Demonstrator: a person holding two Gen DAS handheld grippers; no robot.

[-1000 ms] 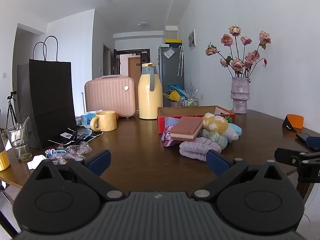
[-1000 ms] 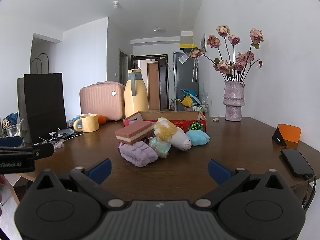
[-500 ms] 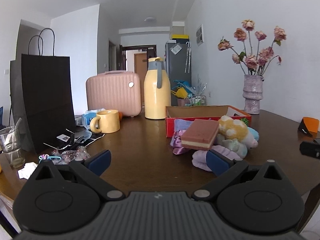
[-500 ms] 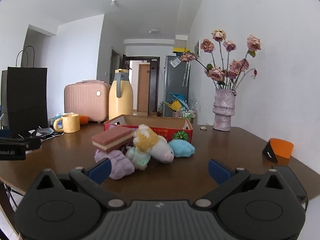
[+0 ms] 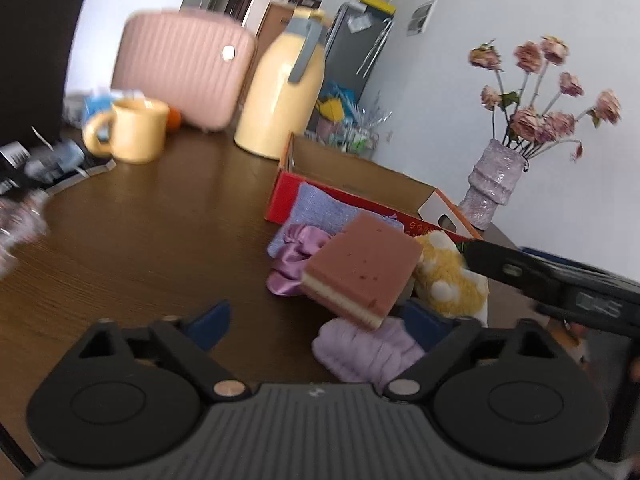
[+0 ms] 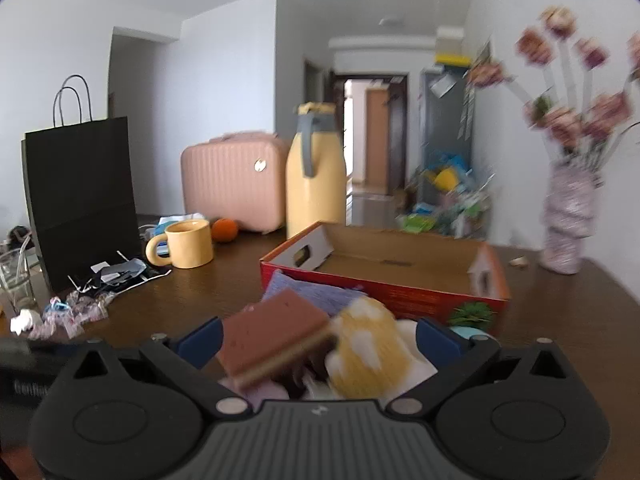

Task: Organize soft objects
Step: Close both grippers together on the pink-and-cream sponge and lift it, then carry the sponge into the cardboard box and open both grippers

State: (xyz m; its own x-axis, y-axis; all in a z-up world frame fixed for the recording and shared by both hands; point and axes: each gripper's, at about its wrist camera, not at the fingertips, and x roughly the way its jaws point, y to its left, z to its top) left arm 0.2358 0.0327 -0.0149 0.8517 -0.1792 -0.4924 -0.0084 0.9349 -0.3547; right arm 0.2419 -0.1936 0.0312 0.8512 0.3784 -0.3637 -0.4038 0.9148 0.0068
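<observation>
Both grippers' jaws have just been closing (neither pressing anything): right gripper [image 6: 318,338] straddles the sponge [image 6: 276,340]; left gripper [image 5: 316,320] gapes beside it.

Soft daylight fills both views, bright on the pale walls and without hard shadows. The left wrist view is tilted and smeared by motion: the yellow mug [image 5: 134,130] at 10 o'clock and the pink case [image 5: 186,80] at 11 o'clock have soft outlines. In the right wrist view the flowers [image 6: 576,92] at 2 o'clock are streaked, while the black paper bag [image 6: 82,200] at 9 o'clock stays sharp. The dark worktop [image 6: 208,292] carries a dull sheen. Fisheye bending darkens the corners.
</observation>
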